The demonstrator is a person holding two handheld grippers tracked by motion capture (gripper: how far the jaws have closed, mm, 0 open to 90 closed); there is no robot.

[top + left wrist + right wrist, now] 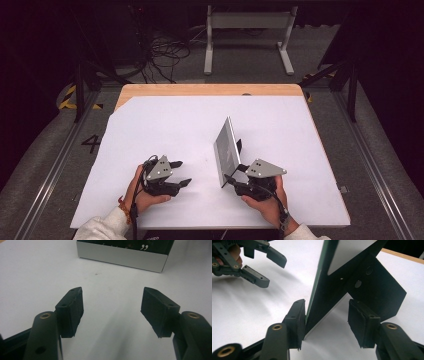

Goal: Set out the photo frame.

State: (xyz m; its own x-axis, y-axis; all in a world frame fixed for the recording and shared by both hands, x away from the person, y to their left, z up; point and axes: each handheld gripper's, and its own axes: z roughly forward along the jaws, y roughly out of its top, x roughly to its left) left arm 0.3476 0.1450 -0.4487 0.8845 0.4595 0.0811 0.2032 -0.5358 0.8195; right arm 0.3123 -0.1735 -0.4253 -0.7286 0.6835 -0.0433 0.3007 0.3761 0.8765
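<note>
High view showed a thin rectangular picture frame (227,150) with a silvery front standing tilted on the white table cover (165,120), right of centre, propped by a black back stand. Its lower near corner sat between the jaws of the right gripper (231,175); in the right gripper view the frame (329,285) had a dark green edge, one pad touched it and the other stood clear. The left gripper (182,173) lay well apart to the left, jaws wide with nothing between them.
</note>
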